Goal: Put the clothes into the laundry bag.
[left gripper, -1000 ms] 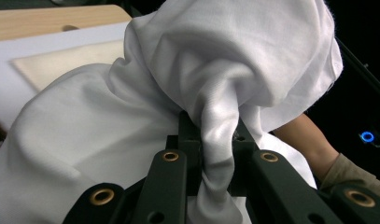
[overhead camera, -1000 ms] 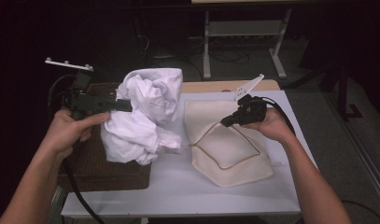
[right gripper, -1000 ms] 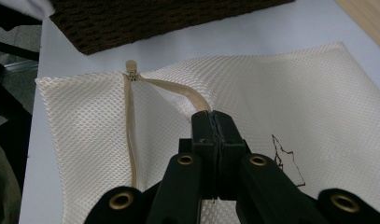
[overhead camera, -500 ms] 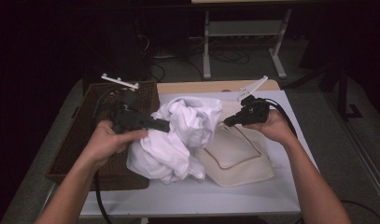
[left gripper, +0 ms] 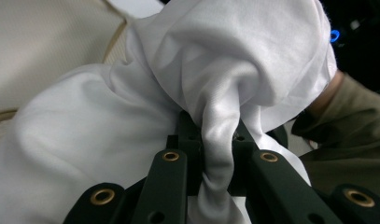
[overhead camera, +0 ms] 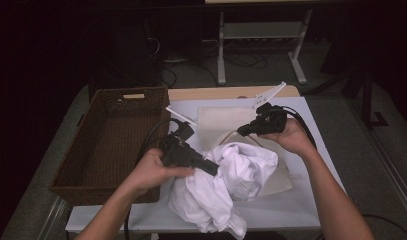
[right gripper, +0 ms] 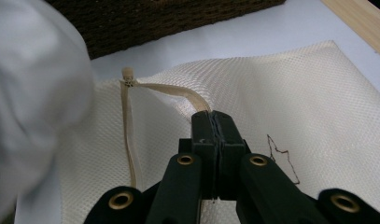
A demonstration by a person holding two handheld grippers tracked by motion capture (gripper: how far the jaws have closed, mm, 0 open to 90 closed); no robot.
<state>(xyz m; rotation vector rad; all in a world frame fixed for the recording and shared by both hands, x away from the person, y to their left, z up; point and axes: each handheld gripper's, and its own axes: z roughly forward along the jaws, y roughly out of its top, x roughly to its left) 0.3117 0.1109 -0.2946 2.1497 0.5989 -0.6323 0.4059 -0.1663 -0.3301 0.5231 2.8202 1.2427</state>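
Holding a crumpled white cotton garment [overhead camera: 226, 187] by a twisted fold, the left tool [overhead camera: 211, 168] has its jaws closed tight on the cloth — the left gripper view shows a rope of fabric [left gripper: 219, 140] squeezed between the black jaws. The garment hangs in a loose bundle over the near edge of the cream mesh laundry bag [overhead camera: 221, 125], which lies flat on the white desk [overhead camera: 311, 200], just right of the brown wicker basket [overhead camera: 116, 140].

The right tool [overhead camera: 241, 132] is shut on the bag's cream zip tape [right gripper: 169, 91], its jaws pressed fully together around the strip, seemingly lifting that edge so the mouth stays open for the garment. Pinching one fold likely keeps the bundle compact enough to feed in.

The garment has no clean long axis; its bulk runs roughly from the left tool down toward the near edge of the desk, with a loose tail drooping there. The bag's long axis runs near to far, its lifted opening on the left side — toward the bundle.
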